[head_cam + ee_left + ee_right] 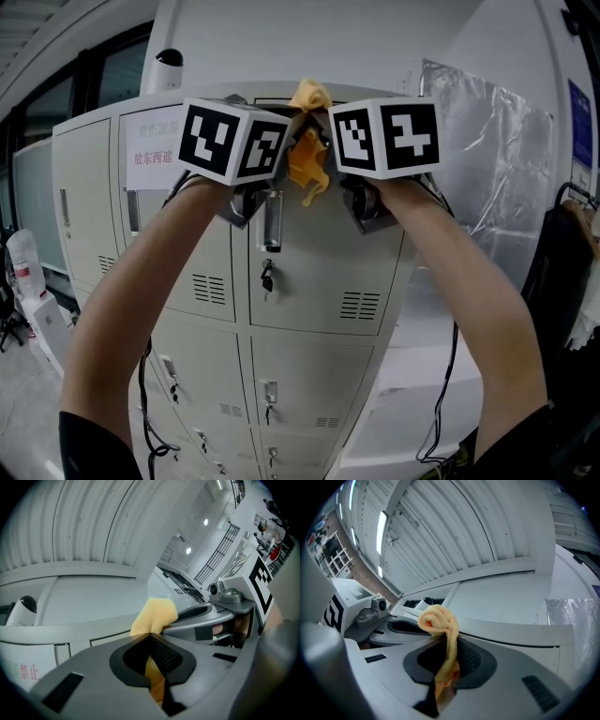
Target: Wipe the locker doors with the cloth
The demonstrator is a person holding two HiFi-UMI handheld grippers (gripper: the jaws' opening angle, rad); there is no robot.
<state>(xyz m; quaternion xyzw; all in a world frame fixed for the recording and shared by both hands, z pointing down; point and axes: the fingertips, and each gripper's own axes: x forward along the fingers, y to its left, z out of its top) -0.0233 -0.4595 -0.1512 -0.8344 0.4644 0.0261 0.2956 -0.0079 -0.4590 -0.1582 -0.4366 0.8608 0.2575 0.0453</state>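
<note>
A tall grey locker bank (pixel 309 281) stands with all its doors shut, so what the compartments contain cannot be seen. Both grippers are raised to its top middle door. The left gripper (pixel 152 660) and right gripper (pixel 447 660) are side by side, each clamped on the yellow cloth (pixel 307 159) bunched between them. A key (pixel 267 277) hangs in the lock just below.

I am holding the left hand-held gripper (pixel 152 637) and the right hand-held gripper (pixel 449 643) side by side, up before the top of the lockers (pixel 309 375). The cloth (pixel 308 161) is sitting between them, caught in both pairs of jaws and hanging before an upper door (pixel 323 272). A camera (pixel 170 58) is showing above the lockers at the left. A foil sheet (pixel 487 159) is hanging at their right.
</note>
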